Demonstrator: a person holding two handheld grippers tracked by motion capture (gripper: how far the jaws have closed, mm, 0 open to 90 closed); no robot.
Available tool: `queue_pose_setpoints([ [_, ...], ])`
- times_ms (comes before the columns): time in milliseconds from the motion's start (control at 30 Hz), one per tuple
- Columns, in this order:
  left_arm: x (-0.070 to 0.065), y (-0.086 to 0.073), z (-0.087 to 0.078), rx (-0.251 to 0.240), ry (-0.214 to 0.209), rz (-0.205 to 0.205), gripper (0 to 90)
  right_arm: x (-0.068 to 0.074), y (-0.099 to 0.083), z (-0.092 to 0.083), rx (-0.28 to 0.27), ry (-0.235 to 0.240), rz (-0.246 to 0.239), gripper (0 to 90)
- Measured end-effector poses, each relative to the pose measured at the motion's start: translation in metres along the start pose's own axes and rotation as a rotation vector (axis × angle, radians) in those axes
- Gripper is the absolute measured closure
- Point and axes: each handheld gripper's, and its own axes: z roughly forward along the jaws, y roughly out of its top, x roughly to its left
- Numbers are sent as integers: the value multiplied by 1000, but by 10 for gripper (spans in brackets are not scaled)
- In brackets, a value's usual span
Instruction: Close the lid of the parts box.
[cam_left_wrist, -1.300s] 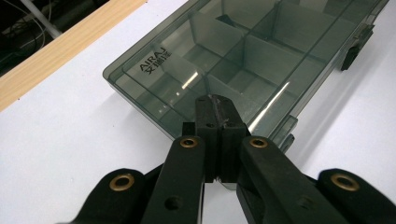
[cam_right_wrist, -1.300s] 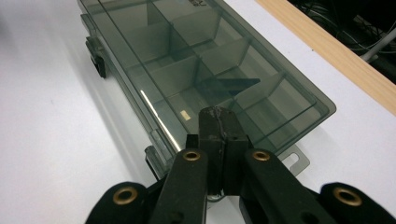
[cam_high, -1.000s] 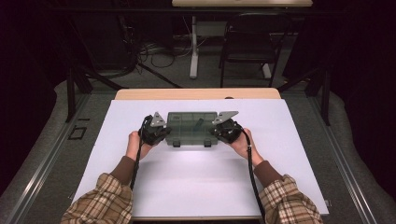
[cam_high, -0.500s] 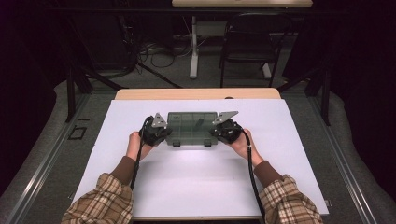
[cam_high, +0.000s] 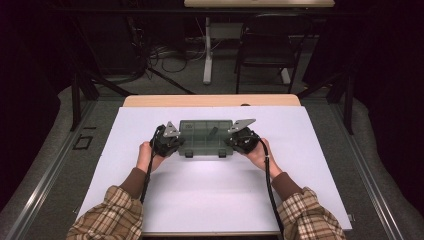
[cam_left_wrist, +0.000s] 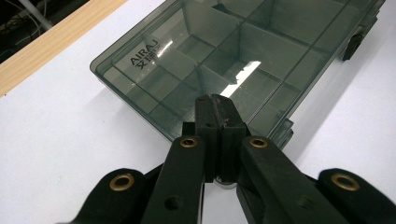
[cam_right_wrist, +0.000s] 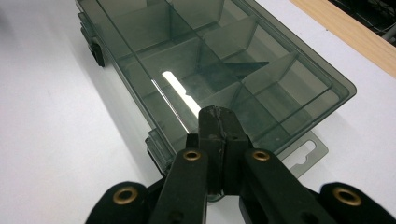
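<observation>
A smoky see-through organiser box (cam_high: 205, 136) with inner dividers lies closed on the white table top, black latches (cam_left_wrist: 353, 44) on its near long side. My left gripper (cam_high: 179, 143) is at the box's left end, my right gripper (cam_high: 231, 143) at its right end. In the left gripper view the jaws are pressed together, and the left gripper (cam_left_wrist: 215, 100) has its tips over the end of the box (cam_left_wrist: 243, 51) lid. In the right gripper view the right gripper (cam_right_wrist: 218, 112) is likewise shut, tips over the box (cam_right_wrist: 196, 51) end, nothing between the jaws.
The white sheet (cam_high: 210, 200) covers the table; a wooden strip (cam_high: 210, 100) shows along the far edge. A clear hang tab (cam_right_wrist: 306, 154) sticks out from the box's right end. A chair (cam_high: 270, 45) and cables stand on the floor beyond.
</observation>
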Motion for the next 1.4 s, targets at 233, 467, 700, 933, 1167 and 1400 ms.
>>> queue_pose_setpoints([
  [233,1,-1,-2,-8,-11,-12,785,0,0,-1,-4,-13,19,805],
  [467,2,0,-8,-2,-22,-51,563,-1,1,-5,-14,19,47,529],
  [700,1,-2,-15,16,-22,-78,274,-1,1,-13,-5,56,75,291],
  [933,-6,-7,-20,35,-28,-66,159,4,-6,-26,-9,85,95,136],
  [1167,-15,-12,-26,44,-24,-45,131,14,-11,-34,-9,88,84,41],
  [1400,-19,-21,-36,52,-13,-47,98,25,-17,-40,-4,96,68,33],
])
